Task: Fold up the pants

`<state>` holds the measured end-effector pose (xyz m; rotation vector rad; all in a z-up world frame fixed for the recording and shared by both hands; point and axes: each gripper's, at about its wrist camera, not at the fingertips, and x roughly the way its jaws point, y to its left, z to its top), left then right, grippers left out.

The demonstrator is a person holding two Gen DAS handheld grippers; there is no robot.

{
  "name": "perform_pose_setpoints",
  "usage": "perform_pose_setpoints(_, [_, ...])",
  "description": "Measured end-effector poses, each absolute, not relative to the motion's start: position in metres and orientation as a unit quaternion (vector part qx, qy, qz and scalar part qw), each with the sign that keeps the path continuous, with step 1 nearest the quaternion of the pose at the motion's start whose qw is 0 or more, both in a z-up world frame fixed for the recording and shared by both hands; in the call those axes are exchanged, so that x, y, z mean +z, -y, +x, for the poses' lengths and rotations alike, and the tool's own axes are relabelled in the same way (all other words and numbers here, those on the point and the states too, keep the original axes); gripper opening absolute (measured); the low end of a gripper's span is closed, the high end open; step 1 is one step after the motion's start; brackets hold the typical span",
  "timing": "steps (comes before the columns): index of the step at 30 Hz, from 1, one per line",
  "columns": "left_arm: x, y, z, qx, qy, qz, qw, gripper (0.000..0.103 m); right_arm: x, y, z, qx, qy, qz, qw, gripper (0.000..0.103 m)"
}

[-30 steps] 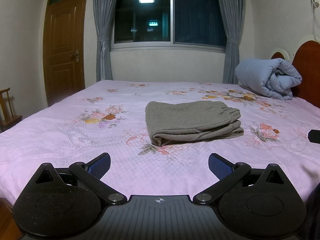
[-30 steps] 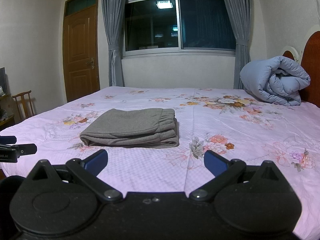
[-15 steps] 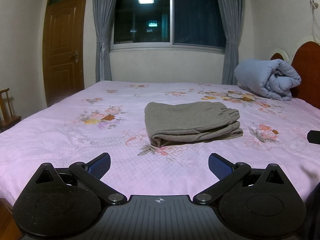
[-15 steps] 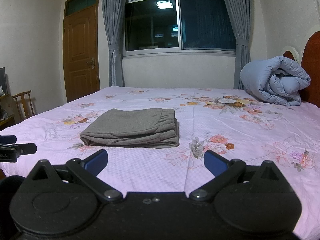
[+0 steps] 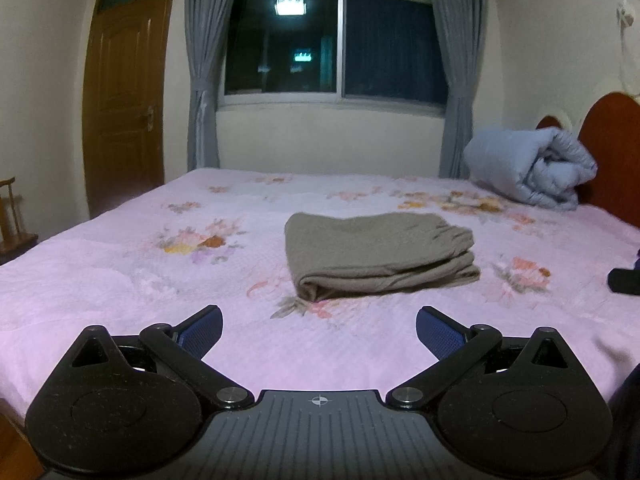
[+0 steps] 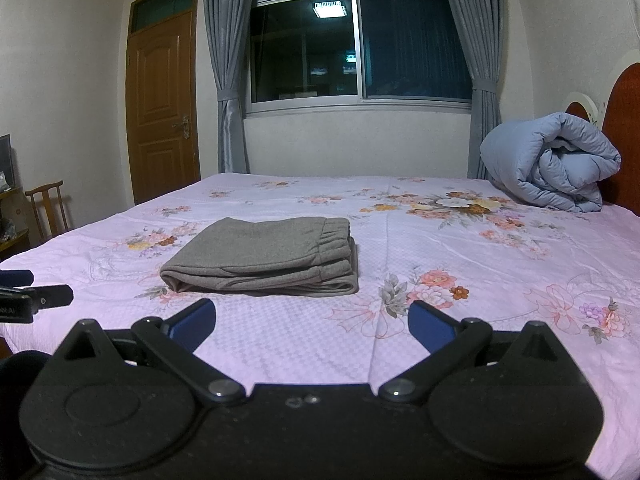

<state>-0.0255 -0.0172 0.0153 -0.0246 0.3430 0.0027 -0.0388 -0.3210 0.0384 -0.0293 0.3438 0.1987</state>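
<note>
Across the last second almost nothing has changed: the grey pants [image 5: 380,250] lie as the same folded stack on the pink floral bedspread [image 5: 120,280], and we have only drifted a little, the left view being slightly blurred by that motion. We read this as the fold being finished, with both claws drawn back from the garment. Our left claw [image 5: 319,326] stands wide and empty, low over the near edge of the bed, the pants well ahead of it and apart. Our right claw [image 6: 311,324] is likewise spread wide and holds nothing; from its view the pants [image 6: 264,258] sit ahead and to the left, elastic waistband toward the right, layers stacked evenly. The rolled blue duvet [image 6: 552,162] rests by the headboard, far from the pants. As for writing, we find only a few pale letters on the left claw's body at the edge of the right view [image 6: 24,300], too cut off to read; the pants show no label.
</note>
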Motion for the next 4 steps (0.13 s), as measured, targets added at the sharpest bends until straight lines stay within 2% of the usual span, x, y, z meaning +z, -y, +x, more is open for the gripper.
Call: perform_pose_setpoints(4, [0.0155, 0.0196, -0.0254, -0.006, -0.168, -0.011, 0.986, 0.103, 0.0384, 0.321, -0.0389, 0.099, -0.171, -0.015, 0.98, 0.097])
